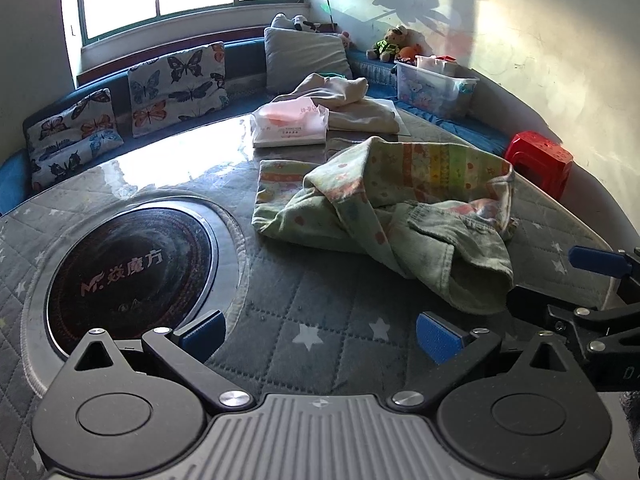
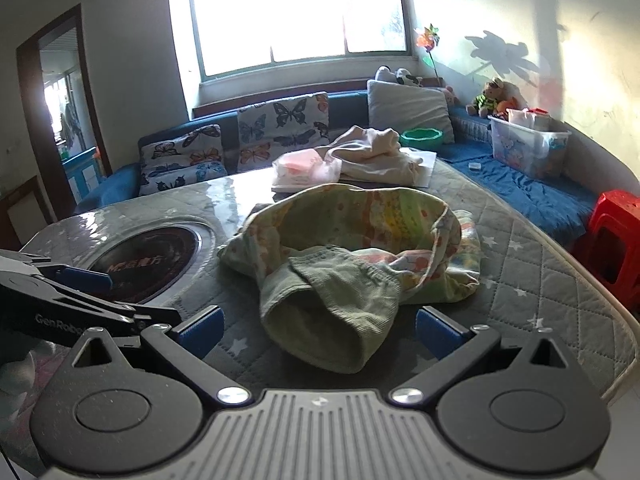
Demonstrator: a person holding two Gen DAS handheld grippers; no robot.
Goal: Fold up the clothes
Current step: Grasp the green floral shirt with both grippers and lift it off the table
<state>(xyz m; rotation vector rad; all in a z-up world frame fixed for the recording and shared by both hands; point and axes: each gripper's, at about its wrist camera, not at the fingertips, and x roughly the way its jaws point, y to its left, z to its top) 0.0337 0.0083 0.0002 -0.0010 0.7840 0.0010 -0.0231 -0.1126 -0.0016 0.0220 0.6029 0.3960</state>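
We see the soft, light green garment (image 2: 344,256) crumpled at frame centre on the desk (image 2: 520,264), best taken by its hem, while both tongs (image 1: 320,336) (image 2: 318,332) stand wide open and empty.

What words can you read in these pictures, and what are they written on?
"MF. 焱魔方": on the round black cooktop set into the table.
"GenRobo", cut off: on the left gripper, seen from the right wrist camera.
Print on the white tissue pack: too small to read.
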